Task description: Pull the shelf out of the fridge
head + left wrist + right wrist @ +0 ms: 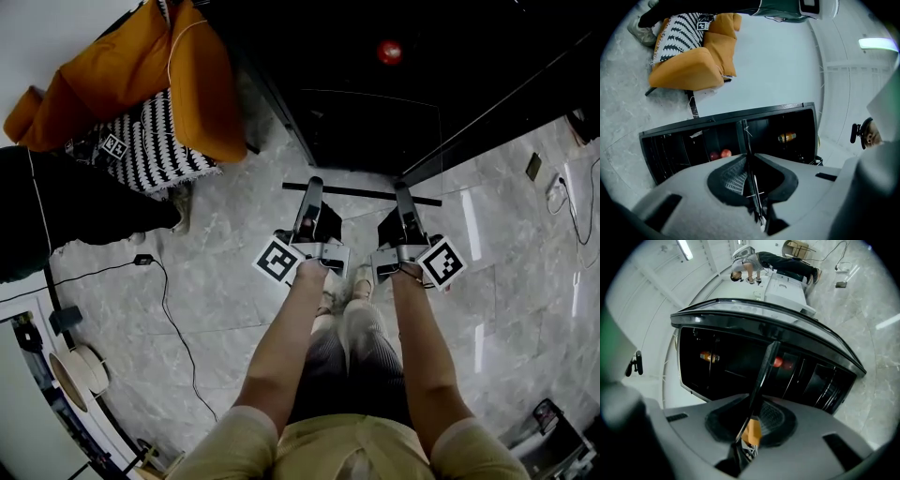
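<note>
Head view shows my left gripper and right gripper side by side, each clamped on the dark front edge of the glass shelf. The left one grips near that edge's left end, the right one near its right end. The front edge hangs over the marble floor, just ahead of the open black fridge. The clear pane runs back from it into the dark interior. Whether the rear edge sits on its rails I cannot tell. A red fruit lies deep inside the fridge.

In the left gripper view my jaws are closed on the shelf, which shows edge-on as a thin dark line running away from the left gripper toward the fridge. Two red fruits and an orange bottle sit in there. An orange armchair stands on the floor beyond.

In the right gripper view my jaws pinch the shelf too. Its dark edge slants up from the right gripper across the fridge opening.
</note>
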A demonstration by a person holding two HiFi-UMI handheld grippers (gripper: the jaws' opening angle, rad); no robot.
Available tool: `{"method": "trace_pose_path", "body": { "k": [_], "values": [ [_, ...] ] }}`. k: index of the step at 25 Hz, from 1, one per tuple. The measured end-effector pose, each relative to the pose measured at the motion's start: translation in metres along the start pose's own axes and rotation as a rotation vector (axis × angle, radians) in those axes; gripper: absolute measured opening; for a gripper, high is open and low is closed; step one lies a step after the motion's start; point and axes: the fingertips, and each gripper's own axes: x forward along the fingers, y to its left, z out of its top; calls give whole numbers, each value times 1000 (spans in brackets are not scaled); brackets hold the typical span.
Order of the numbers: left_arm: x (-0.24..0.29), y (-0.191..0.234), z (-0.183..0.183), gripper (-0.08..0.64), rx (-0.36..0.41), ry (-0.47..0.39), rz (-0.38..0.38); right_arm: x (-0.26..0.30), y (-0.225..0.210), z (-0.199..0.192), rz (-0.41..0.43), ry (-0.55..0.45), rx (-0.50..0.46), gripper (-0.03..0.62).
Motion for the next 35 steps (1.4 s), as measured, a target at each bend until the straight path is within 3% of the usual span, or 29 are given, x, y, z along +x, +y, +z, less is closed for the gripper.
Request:
{"method": "trace_pose_path", "body": {
  "k": [15, 35],
  "values": [
    [-41, -51, 1, 46, -8, 4, -36, -43, 47, -11, 23, -25, -32, 48],
    [-68, -156, 6, 46, -14, 29, -72, -89, 148, -1, 86, -13, -89, 52]
  ]
}}
